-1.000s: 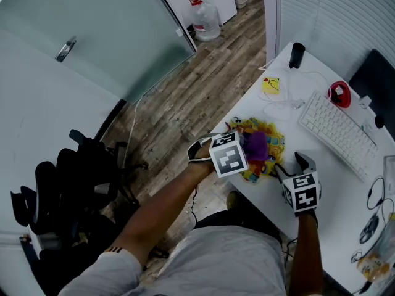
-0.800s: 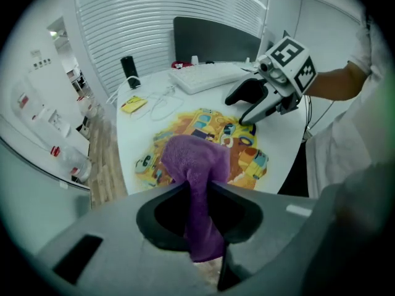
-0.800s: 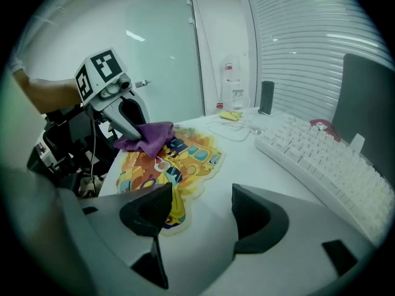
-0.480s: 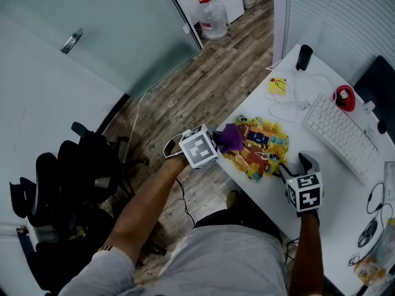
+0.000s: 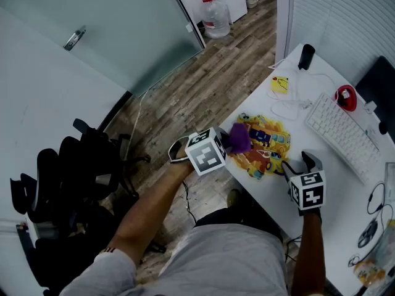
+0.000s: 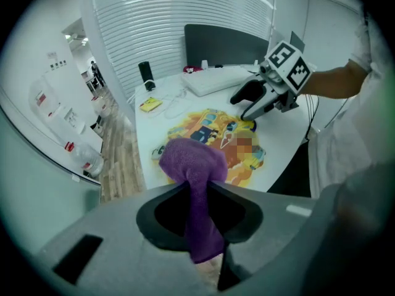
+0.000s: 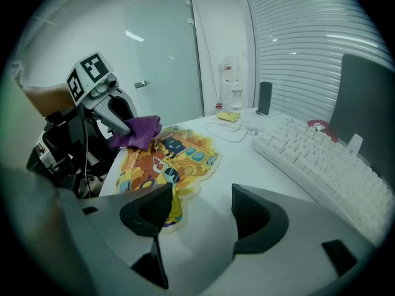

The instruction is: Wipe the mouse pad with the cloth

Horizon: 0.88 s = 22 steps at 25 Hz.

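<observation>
Purple cloth [image 6: 194,165] lengthwise toward mouse pad [image 6: 213,127]

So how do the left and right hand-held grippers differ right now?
The left hand-held gripper is shut on the purple cloth; the right hand-held gripper has its jaws apart with nothing between them. The left one sits at the mouse pad's side by the desk edge, the right one at the opposite near corner. Both carry a marker cube and face the pad.
</observation>
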### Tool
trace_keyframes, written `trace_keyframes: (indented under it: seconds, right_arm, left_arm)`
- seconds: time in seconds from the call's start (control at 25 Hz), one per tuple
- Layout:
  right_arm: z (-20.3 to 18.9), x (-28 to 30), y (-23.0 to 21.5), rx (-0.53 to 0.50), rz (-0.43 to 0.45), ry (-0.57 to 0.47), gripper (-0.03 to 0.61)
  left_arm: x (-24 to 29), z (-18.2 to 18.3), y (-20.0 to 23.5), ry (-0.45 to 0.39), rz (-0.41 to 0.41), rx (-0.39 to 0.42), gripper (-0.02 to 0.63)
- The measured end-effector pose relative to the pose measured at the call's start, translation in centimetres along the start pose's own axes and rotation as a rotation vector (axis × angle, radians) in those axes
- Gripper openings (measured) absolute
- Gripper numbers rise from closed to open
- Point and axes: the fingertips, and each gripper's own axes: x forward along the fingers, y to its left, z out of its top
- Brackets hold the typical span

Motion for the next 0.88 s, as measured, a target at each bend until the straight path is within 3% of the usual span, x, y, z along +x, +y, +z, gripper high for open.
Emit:
trace_keyframes:
  seconds: [0.24, 0.52, 0.88]
  right_arm:
    - [0.6, -1.8, -2.1, 0.081, -0.033, -0.055, 0.261]
    - [2.1, -2.3, -4.3, 0.243, -0.018, -0.123, 0.261]
    - [3.1, 0.0, -3.9, 0.164, -0.005, -0.023, 0.261]
  left_arm:
    - [0.7, 4.6, -4.4, -0.050, -0.061, 0.123, 0.083]
    - [2.7, 8.5, -9.9, -0.040, -0.154, 0.255, 0.083]
    - [4.4, 10.4, -13.0, -0.004, -0.228, 0.320, 0.083]
